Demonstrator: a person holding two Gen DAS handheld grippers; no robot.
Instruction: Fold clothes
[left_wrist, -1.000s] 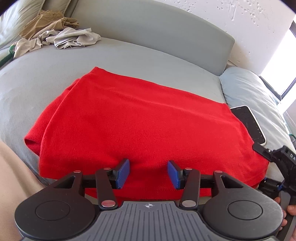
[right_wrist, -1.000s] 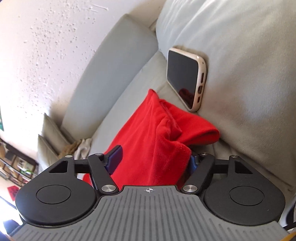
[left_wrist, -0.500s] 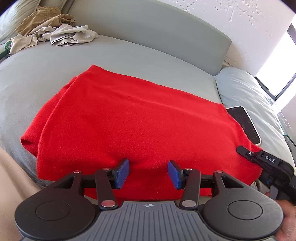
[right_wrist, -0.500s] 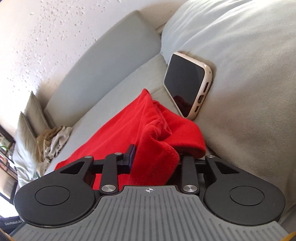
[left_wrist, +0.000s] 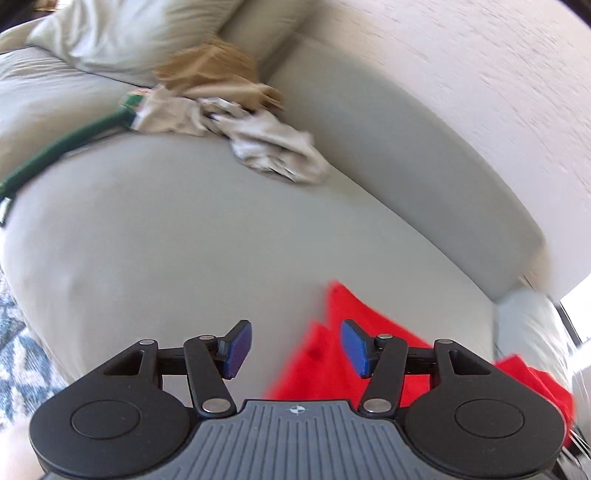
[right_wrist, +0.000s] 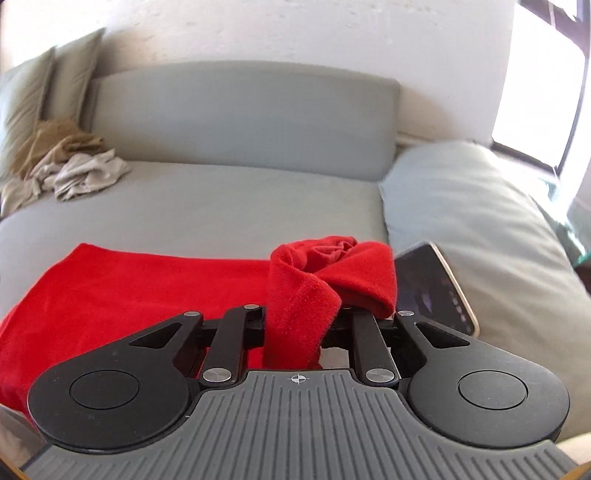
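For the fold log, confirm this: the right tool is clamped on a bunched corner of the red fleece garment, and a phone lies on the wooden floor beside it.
Wrong in one respect: the phone lies against the grey sofa cushion, not on a wooden floor. The right wrist view shows it. The right tool, just closed, is clamped on a bunched corner of the red fleece garment.

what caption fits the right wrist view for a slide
Right tool shut on a bunched corner of the red cloth on a grey sofa, a phone alongside.
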